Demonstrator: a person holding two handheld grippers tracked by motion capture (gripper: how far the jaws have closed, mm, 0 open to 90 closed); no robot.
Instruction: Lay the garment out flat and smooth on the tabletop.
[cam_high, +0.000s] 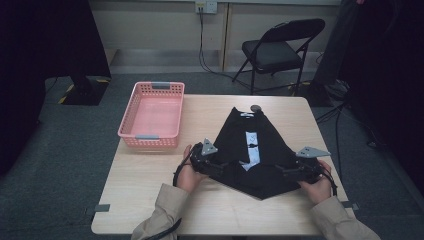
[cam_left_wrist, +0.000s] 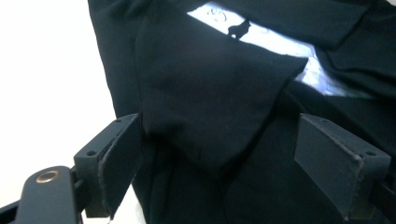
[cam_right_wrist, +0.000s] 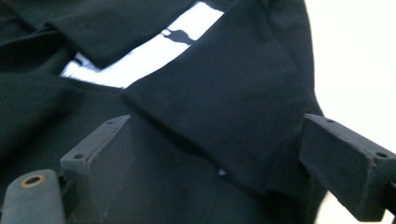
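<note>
Black garment (cam_high: 260, 150) lies folded on the tabletop (cam_high: 150, 180); left gripper (cam_high: 220, 165) and right gripper (cam_high: 285, 170) straddle its sleeves, jaws spread, gripping nothing.

- The black garment (cam_high: 257, 150) spreads over the table's (cam_high: 150, 190) right half — folded flaps rise between the jaws of the left gripper (cam_high: 220, 167) and right gripper (cam_high: 285, 171).
- The pink basket (cam_high: 152, 115) blocks the far-left corner.
- Bare tabletop lies open along the near edge and left of the garment — free passage there.
</note>
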